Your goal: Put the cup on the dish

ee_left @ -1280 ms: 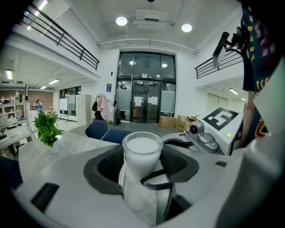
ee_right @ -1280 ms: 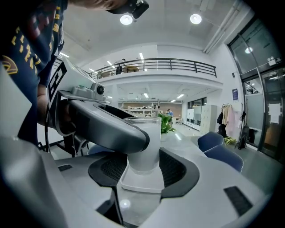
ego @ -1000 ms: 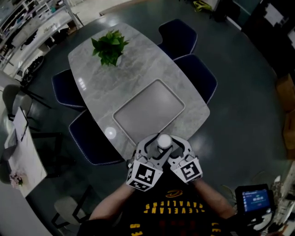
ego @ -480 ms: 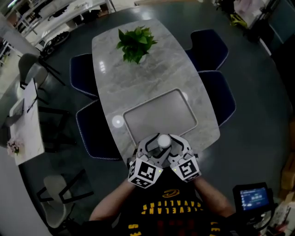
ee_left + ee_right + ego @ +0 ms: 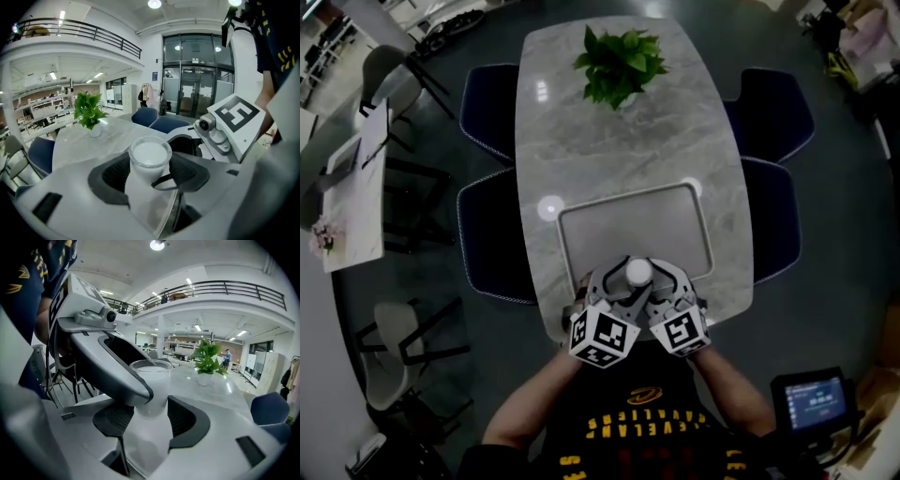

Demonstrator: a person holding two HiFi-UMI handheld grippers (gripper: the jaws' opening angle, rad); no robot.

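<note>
The cup (image 5: 637,273) is showing as a small white round in the lower centre of the head view, over the near edge of the grey rectangular dish (image 5: 628,225), which is lying on the pale stone tabletop (image 5: 609,141). The left gripper (image 5: 617,281) and the right gripper (image 5: 661,281) are meeting on it from either side, each with its jaws clenching the cup's wall. From above it is not showing whether the cup is touching the dish. The gripper views are giving what the head view is hiding: a frosted, translucent wall under a round rim, milky white inside. In the right gripper view the left gripper's jaw is crossing the cup at centre left. The left gripper view is showing the right gripper's marker cube at right. A potted plant (image 5: 621,64) is standing at the top of the head view
</note>
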